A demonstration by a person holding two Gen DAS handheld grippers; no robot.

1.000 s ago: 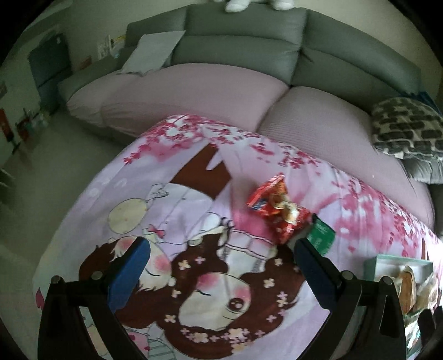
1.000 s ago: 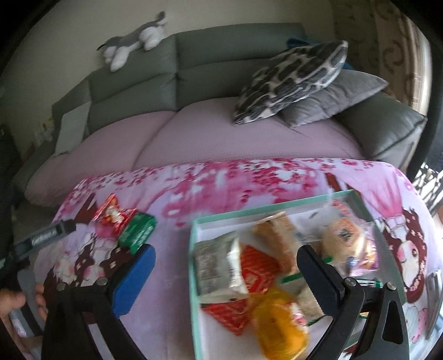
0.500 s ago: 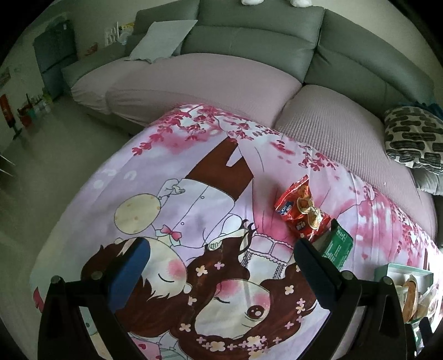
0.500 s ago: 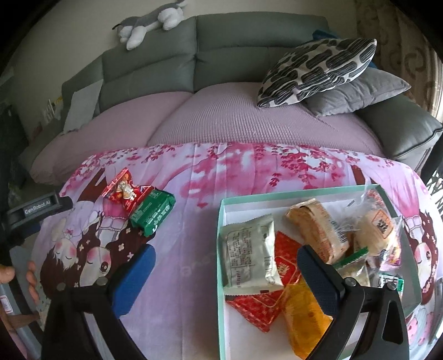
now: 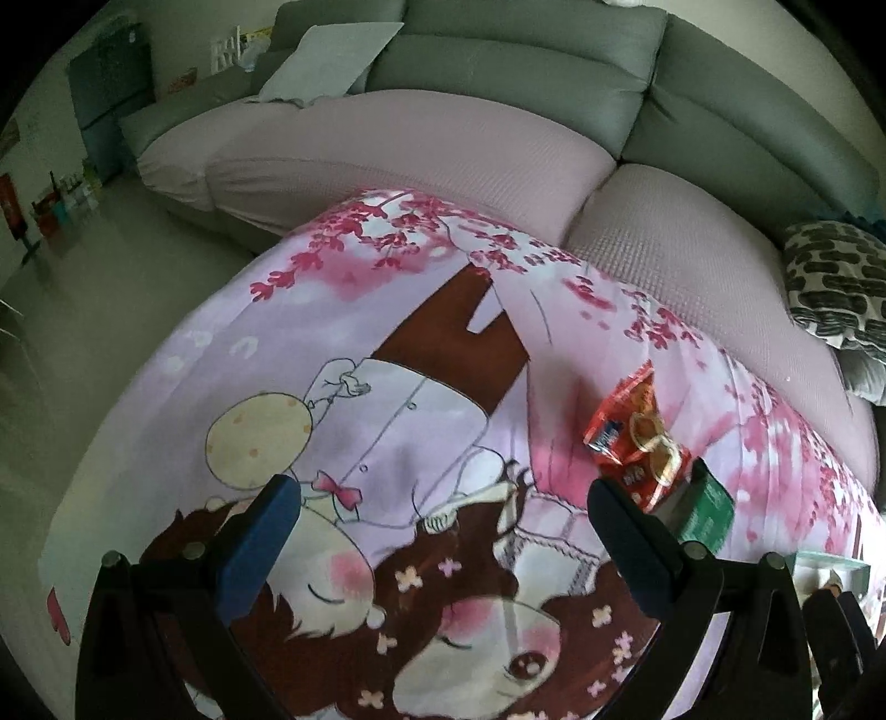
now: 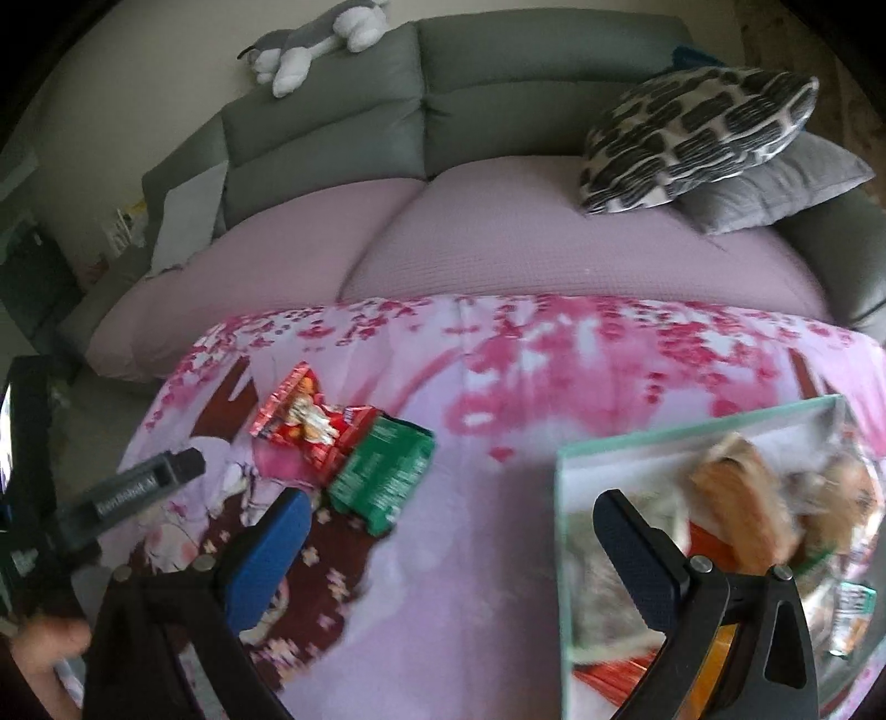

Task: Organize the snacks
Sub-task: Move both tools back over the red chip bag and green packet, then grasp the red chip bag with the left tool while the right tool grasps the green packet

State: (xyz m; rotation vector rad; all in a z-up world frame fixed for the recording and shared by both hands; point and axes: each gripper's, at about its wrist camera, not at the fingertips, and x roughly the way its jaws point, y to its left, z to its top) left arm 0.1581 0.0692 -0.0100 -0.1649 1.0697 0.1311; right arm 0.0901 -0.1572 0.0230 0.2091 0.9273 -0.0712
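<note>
A red snack packet (image 5: 637,437) lies on the pink cartoon-print cloth, with a green packet (image 5: 706,507) touching its near right side. Both also show in the right wrist view, the red packet (image 6: 310,421) and the green packet (image 6: 382,473). A mint-rimmed box (image 6: 664,437) at the right holds several snack packets. My left gripper (image 5: 443,520) is open and empty, left of the two packets. My right gripper (image 6: 451,534) is open and empty, between the green packet and the box.
A grey sofa with pink seat covers (image 6: 498,221) runs behind the table. A patterned cushion (image 6: 698,133) and a grey one lie at its right end. A plush toy (image 6: 315,39) lies on the backrest. The floor (image 5: 83,310) drops off left of the cloth.
My left gripper has drawn back and left, so the two packets slid to the right of its view. My right gripper has swung left, away from the box and toward the loose packets.
</note>
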